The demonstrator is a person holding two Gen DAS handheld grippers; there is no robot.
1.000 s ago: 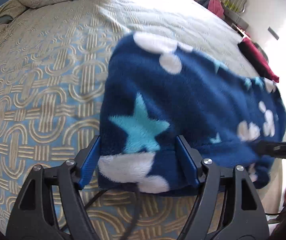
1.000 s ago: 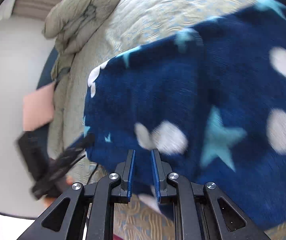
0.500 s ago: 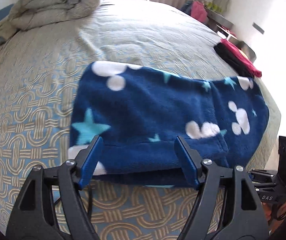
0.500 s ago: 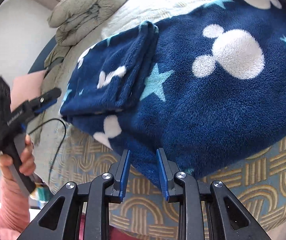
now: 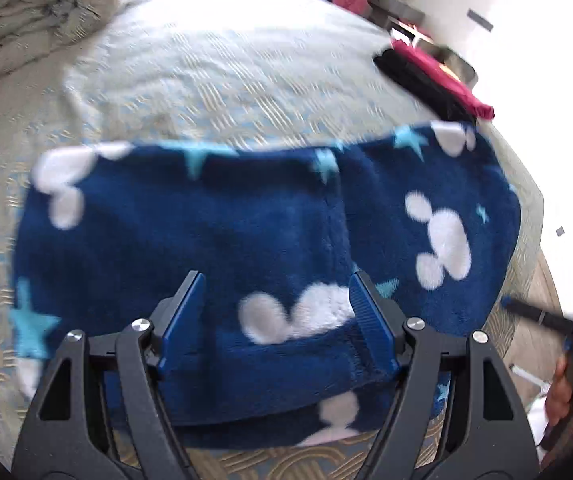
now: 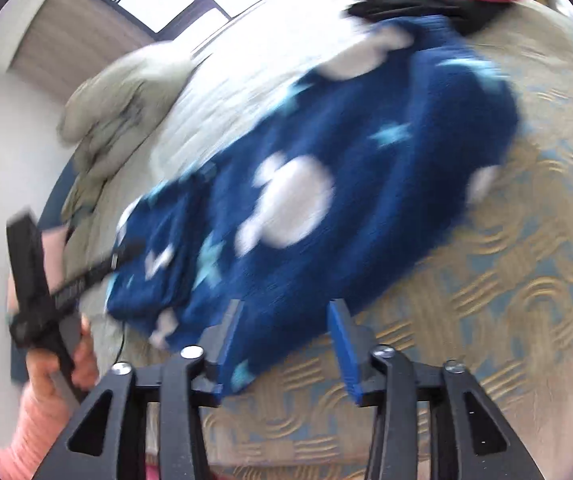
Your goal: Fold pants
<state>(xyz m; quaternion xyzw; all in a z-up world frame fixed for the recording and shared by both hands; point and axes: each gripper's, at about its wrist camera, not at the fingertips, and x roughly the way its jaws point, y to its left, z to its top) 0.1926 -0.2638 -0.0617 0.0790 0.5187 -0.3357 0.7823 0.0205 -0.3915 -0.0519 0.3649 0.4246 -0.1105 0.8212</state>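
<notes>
The pants are navy fleece with white mouse shapes and teal stars. They lie folded on the bed, one part doubled over on the left half. My left gripper is open, its blue fingers spread over the near folded edge. My right gripper is open and empty at the pants' near edge, above the bedspread. The left gripper shows from the side in the right wrist view. The right gripper shows at the right edge of the left wrist view.
The bed has a beige and blue patterned spread. A rolled duvet lies at the far left. Folded black and red clothes lie at the far right edge of the bed. The bed's edge is just below both grippers.
My right gripper has opened from nearly shut and let go of the pants. My left gripper stays open and has moved right along the folded edge. Both views are blurred by motion.
</notes>
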